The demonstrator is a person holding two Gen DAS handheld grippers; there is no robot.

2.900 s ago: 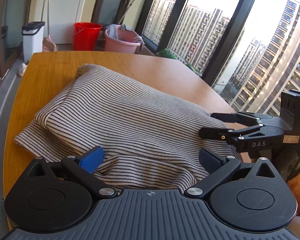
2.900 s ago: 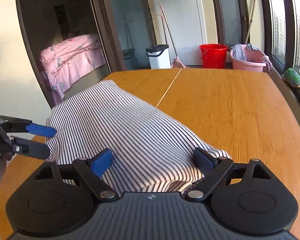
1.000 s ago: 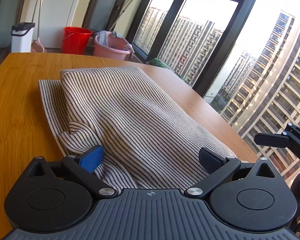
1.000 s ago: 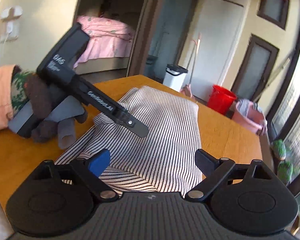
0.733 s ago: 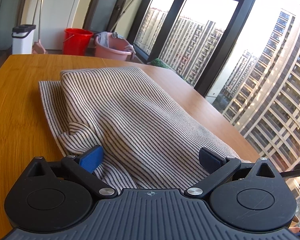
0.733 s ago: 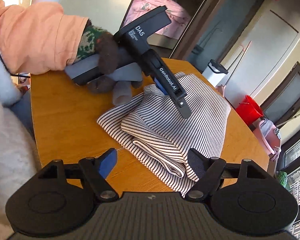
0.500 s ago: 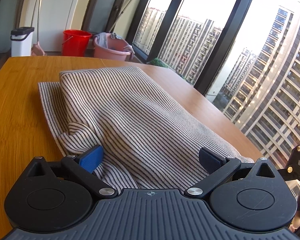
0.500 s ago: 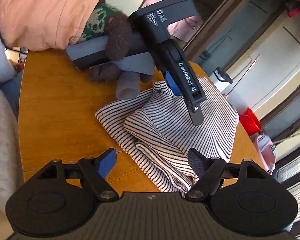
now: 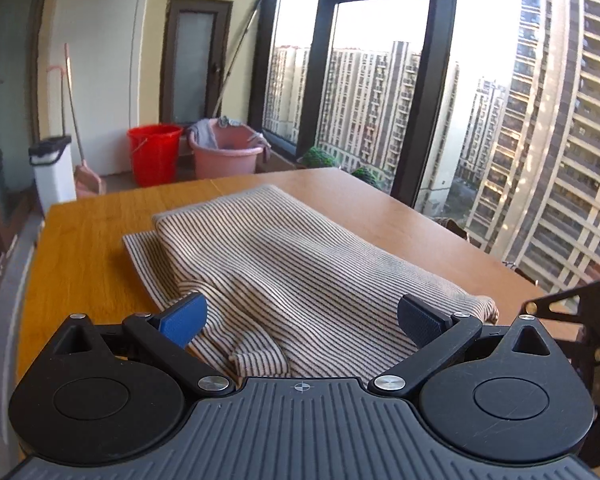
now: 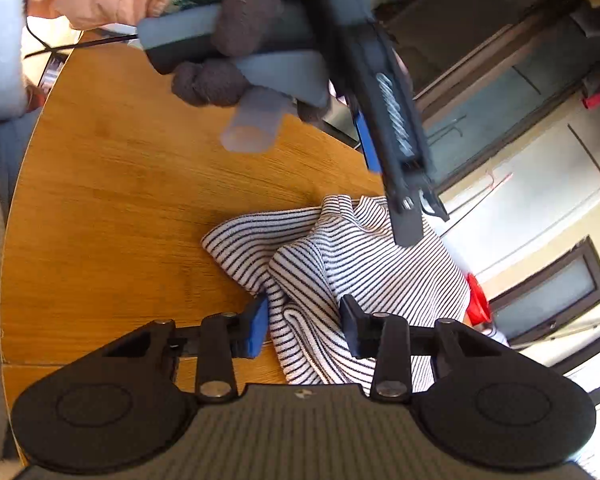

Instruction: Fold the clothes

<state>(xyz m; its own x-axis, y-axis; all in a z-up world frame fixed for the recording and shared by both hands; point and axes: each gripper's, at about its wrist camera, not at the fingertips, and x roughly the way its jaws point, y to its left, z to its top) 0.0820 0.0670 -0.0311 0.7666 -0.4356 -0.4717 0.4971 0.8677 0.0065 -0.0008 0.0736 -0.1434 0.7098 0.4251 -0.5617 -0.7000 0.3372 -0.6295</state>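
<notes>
A folded black-and-white striped garment (image 9: 284,264) lies on the wooden table (image 9: 80,240). My left gripper (image 9: 300,320) is open and raised just above the garment's near end, holding nothing. In the right wrist view the garment (image 10: 380,272) lies below, and my right gripper (image 10: 303,326) has its jaws partly closed around a fold at the garment's near edge, with cloth between the pads. The left gripper (image 10: 408,216), held in a gloved hand, hangs over the garment's far part. The right gripper's frame shows at the right edge of the left wrist view (image 9: 580,312).
A red bucket (image 9: 154,154), a pink basin (image 9: 226,152) and a white bin (image 9: 54,172) stand on the floor beyond the table's far end. Large windows run along the right side. The table's curved near edge (image 10: 16,216) shows in the right wrist view.
My left gripper has lifted and tilted up off the garment. My right gripper has swung over the garment's near edge and narrowed its jaws around a fold.
</notes>
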